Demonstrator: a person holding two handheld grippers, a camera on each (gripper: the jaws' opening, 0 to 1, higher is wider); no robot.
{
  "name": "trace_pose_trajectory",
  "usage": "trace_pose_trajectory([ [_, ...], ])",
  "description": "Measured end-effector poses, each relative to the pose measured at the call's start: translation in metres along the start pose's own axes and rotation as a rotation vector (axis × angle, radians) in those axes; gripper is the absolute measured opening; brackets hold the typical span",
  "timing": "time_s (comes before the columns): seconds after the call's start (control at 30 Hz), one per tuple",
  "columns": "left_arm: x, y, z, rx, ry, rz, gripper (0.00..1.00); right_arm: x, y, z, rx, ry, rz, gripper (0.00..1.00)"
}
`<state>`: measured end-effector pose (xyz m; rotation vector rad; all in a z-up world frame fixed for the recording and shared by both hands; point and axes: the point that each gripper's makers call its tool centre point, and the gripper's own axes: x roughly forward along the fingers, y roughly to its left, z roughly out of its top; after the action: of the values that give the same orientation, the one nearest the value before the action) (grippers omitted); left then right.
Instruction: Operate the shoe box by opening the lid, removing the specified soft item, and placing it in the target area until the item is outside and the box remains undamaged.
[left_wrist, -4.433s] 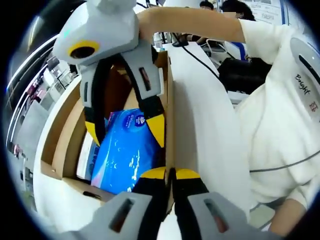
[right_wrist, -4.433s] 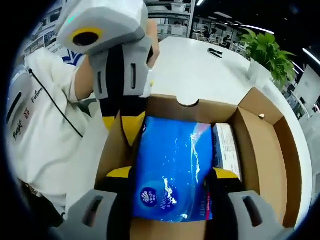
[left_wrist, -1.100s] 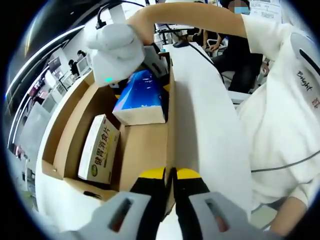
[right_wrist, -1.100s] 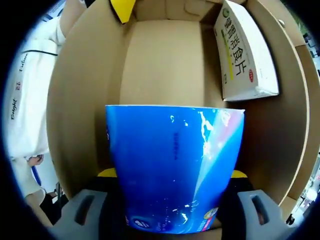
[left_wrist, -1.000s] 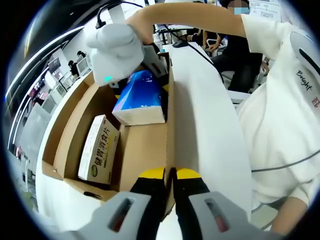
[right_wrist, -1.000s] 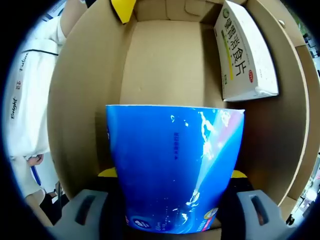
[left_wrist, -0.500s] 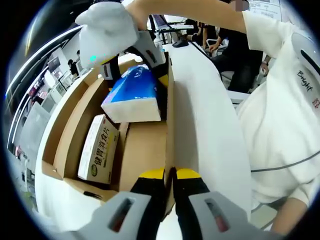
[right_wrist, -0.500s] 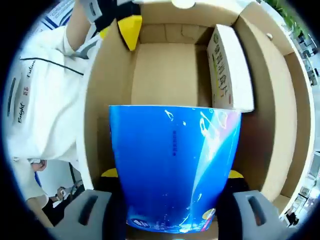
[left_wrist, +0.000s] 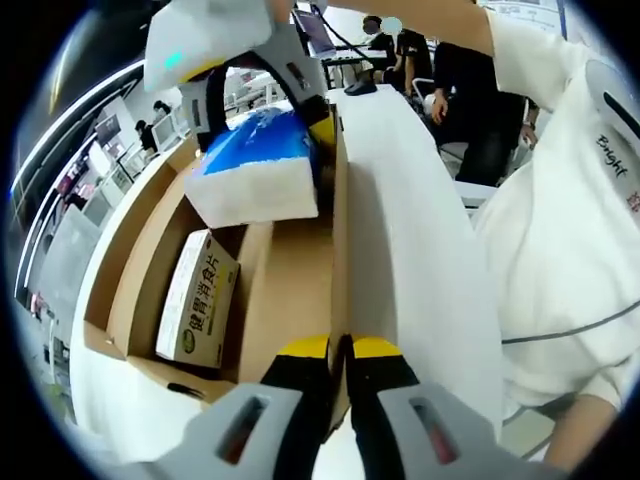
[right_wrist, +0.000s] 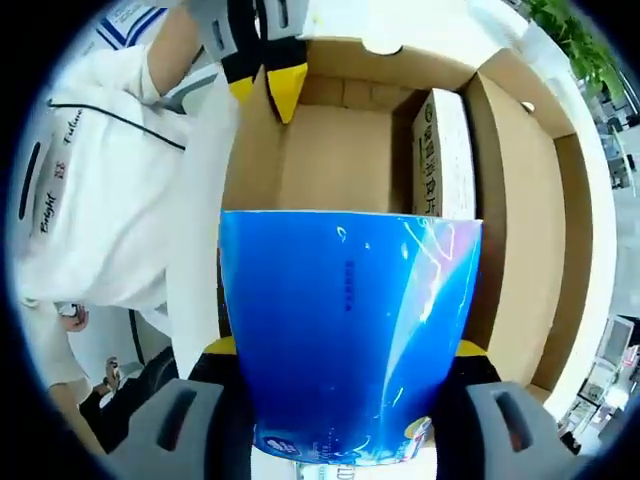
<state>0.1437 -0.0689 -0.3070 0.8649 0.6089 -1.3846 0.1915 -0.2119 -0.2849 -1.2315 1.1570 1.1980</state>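
Now that the blue pack (right_wrist: 350, 335) has risen from low over the box floor to above the rim, the removal is close to done — what remains, as I judge it, is to carry it clear and set it down in the target area. It hangs in the air over the box's far end in the left gripper view (left_wrist: 256, 168), clamped across its width by the right gripper (right_wrist: 340, 360). Inside the box (left_wrist: 140, 265) a white carton (left_wrist: 198, 312) has not moved since a second ago; it lies against the wall opposite the left gripper. The left gripper (left_wrist: 338, 352) stays pinched on the box's side wall, jaws together on the cardboard, steadying it. The lid stands open. The box sits on a white table (left_wrist: 410, 250) beside the person's white sleeve (left_wrist: 570, 240).
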Motion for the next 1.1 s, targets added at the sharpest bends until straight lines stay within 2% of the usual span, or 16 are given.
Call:
trace_pose_trajectory([
  [0.23, 0.0, 0.0, 0.0, -0.002, 0.001, -0.001, 0.04, -0.013, -0.007, 0.004, 0.001, -0.031, -0.006, 0.71],
  [0.43, 0.0, 0.0, 0.0, 0.001, 0.0, 0.003, 0.05, -0.021, -0.001, 0.007, -0.016, -0.022, -0.023, 0.71],
  [0.7, 0.0, 0.0, 0.0, 0.002, -0.001, 0.003, 0.05, -0.029, 0.007, -0.004, -0.023, 0.0, -0.052, 0.71],
  [0.93, 0.0, 0.001, 0.0, 0.0, -0.001, 0.003, 0.05, -0.028, 0.007, -0.008, -0.008, -0.01, -0.053, 0.71],
  [1.1, -0.001, 0.001, 0.0, 0.008, -0.003, 0.004, 0.05, -0.032, 0.01, -0.011, -0.017, 0.027, -0.078, 0.71],
])
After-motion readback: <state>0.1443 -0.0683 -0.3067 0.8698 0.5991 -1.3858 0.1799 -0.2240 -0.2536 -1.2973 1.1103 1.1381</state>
